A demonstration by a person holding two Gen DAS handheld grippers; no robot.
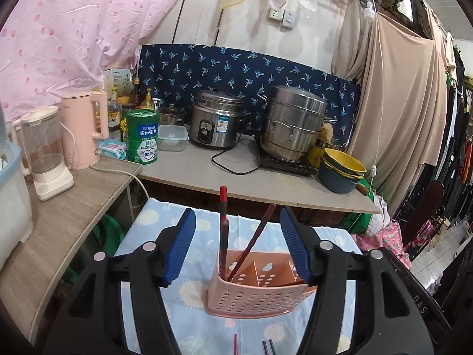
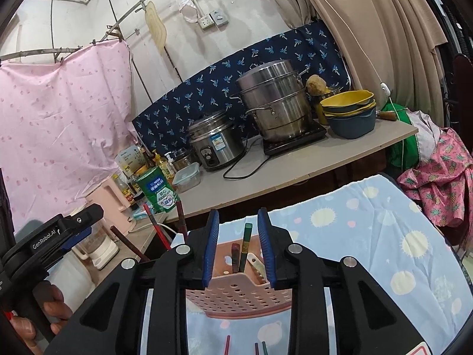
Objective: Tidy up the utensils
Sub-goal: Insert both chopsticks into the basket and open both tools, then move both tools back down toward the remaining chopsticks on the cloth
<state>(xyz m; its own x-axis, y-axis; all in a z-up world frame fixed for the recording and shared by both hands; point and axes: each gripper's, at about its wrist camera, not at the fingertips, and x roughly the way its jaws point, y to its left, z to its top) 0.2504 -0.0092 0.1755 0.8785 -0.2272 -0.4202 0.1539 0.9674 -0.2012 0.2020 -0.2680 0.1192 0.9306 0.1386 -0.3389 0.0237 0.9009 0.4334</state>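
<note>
Holder: I see a pink perforated utensil holder [image 1: 260, 293] standing on a blue cloth with pale suns [image 1: 195, 319]
Left gripper [image 1: 238, 247]: my jaws are apart, over the holder's left end, gripping nothing
Red chopsticks [image 1: 223, 230]: 3 stand in the left compartment, 1 leaning right
Right gripper [image 2: 238, 247]: jaws partly apart, above a green chopstick [image 2: 245, 245], not pressing it
Worktop [image 1: 189, 174]: behind, with rice cooker [image 1: 214, 124] and steamer pot [image 1: 292, 124]
</note>
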